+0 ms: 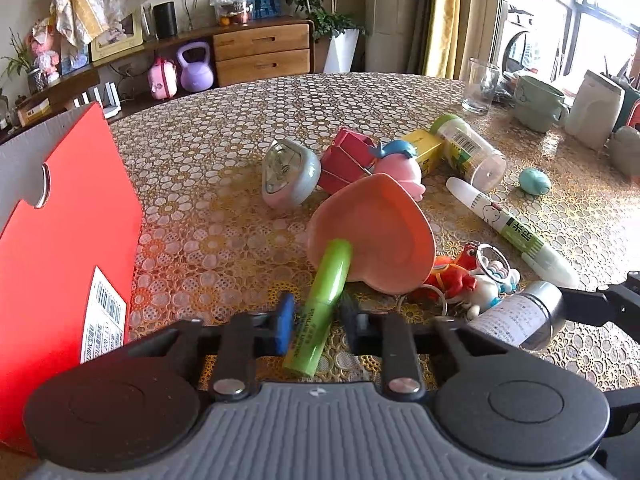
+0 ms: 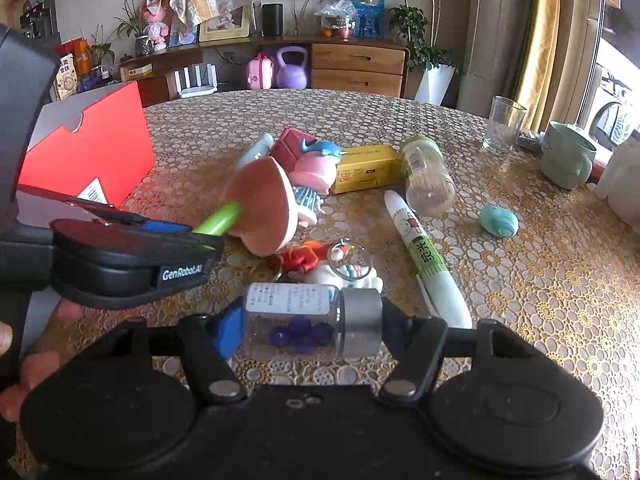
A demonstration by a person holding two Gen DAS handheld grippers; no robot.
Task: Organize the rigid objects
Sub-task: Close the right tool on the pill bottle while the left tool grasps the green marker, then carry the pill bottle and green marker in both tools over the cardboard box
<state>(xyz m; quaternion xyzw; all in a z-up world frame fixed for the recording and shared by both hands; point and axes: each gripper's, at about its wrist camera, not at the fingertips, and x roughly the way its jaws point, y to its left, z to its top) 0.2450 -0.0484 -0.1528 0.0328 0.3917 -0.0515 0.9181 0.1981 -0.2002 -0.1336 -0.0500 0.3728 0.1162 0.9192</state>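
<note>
My left gripper [image 1: 318, 320] is shut on a green tube [image 1: 326, 292], whose far end leans on the rim of a pink heart-shaped dish [image 1: 372, 232]. In the right wrist view the left gripper [image 2: 200, 236] comes in from the left with the green tube [image 2: 220, 218] sticking out toward the heart dish [image 2: 260, 204]. My right gripper [image 2: 310, 328] holds a small clear bottle [image 2: 292, 322] with a silver cap and purple beads, lying sideways. One pad is on its base and the other finger is on the cap. The same bottle [image 1: 516, 316] shows at the lower right of the left wrist view.
An open red box [image 1: 60, 220] stands at the left. Keychain toys [image 2: 340, 264], a white-green marker [image 2: 424, 252], a clear jar [image 2: 426, 174], a yellow carton [image 2: 368, 168], a pink-blue toy [image 2: 316, 164] and a teal egg [image 2: 498, 220] lie on the patterned table. A glass [image 2: 502, 126] and a mug [image 2: 566, 156] stand at the far right.
</note>
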